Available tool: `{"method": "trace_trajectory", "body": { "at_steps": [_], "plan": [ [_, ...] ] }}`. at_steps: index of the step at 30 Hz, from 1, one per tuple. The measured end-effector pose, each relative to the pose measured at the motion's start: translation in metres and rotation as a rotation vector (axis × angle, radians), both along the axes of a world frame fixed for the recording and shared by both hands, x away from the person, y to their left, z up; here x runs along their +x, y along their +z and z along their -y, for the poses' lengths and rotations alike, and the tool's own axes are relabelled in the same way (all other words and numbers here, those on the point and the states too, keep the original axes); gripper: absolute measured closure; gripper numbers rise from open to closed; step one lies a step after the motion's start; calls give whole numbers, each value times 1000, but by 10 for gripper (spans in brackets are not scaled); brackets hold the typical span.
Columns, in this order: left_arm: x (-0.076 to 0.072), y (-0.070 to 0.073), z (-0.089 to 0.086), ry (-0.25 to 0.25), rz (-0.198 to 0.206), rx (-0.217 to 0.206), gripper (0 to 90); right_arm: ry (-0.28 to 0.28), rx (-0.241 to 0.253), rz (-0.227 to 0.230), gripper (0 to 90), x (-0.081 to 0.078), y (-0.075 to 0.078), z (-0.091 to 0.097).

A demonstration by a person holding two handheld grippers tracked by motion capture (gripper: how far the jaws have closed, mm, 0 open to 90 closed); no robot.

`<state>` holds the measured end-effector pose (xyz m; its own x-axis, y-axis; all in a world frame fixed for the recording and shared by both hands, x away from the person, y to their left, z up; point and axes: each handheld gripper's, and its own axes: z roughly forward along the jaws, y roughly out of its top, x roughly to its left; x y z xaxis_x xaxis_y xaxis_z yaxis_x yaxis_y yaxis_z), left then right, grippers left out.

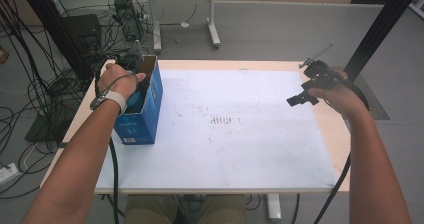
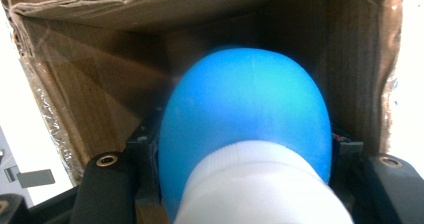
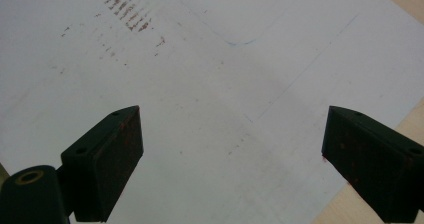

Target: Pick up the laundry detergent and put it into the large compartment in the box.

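Observation:
A blue cardboard box (image 1: pixel 146 115) with an open top stands at the table's left side. My left gripper (image 2: pixel 245 151) reaches down into it, and the person's left hand (image 1: pixel 116 81) covers it in the high view. Its jaws press on both sides of a smooth blue rounded thing (image 2: pixel 245 94) with a white ribbed end (image 2: pixel 260 189) nearest the camera, deep between the brown inner walls (image 2: pixel 100 99). At the table's right side my right gripper (image 1: pixel 299 99) hovers over the white sheet (image 3: pixel 210 84). It (image 3: pixel 232 159) is open, with nothing between its fingers.
A large white sheet (image 1: pixel 225 149) covers most of the wooden table (image 1: pixel 334 126), with faint brown marks (image 1: pixel 221 120) at its middle. Cables and black equipment (image 1: pixel 82 31) lie on the floor at the far left. A black frame post (image 1: pixel 380 26) rises at the far right.

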<state>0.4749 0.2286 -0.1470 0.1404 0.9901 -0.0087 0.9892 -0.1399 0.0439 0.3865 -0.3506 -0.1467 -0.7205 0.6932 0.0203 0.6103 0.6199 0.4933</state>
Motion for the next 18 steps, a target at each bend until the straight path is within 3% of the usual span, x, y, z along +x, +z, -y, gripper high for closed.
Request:
{"method": "trace_trajectory", "body": {
  "at_steps": [18],
  "plan": [
    [-1,0,-2,-2,8,-3,371,2,-1,1,95,1,1,-1]
  ]
}}
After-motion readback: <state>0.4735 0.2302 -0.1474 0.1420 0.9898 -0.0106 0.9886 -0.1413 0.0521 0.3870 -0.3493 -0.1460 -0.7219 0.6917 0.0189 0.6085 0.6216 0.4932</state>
